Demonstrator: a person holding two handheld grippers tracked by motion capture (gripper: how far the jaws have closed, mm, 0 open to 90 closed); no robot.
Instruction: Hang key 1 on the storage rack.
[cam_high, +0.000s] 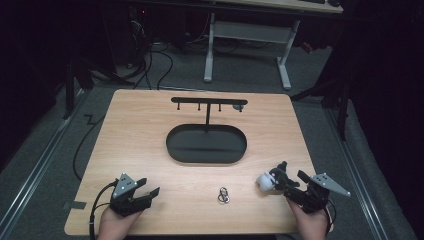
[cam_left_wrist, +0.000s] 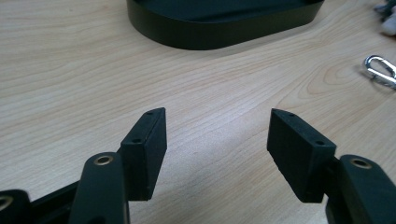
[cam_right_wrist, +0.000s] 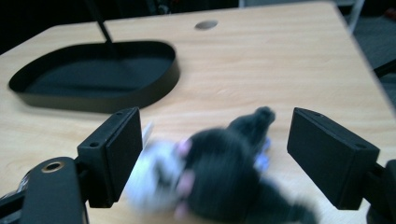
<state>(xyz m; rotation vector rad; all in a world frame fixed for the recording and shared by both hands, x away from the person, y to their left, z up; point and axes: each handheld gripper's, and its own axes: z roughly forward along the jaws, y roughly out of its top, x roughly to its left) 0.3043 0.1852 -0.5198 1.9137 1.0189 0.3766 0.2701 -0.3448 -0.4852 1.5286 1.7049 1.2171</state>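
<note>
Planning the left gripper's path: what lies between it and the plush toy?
In the high view, a small metal clip lies on the table between the left gripper and the plush toy; otherwise bare wood.

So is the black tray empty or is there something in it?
Empty. The tray's floor is bare in the high view and the right gripper view; the post of the hook stand rises at its far edge.

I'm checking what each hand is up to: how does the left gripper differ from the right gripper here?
The left gripper has bare table between its jaws, while the right gripper has a black and white soft toy between its jaws. The left gripper sits left of the metal clip; the right gripper sits right of it. Both are open, hand-held and near the table's front edge.
</note>
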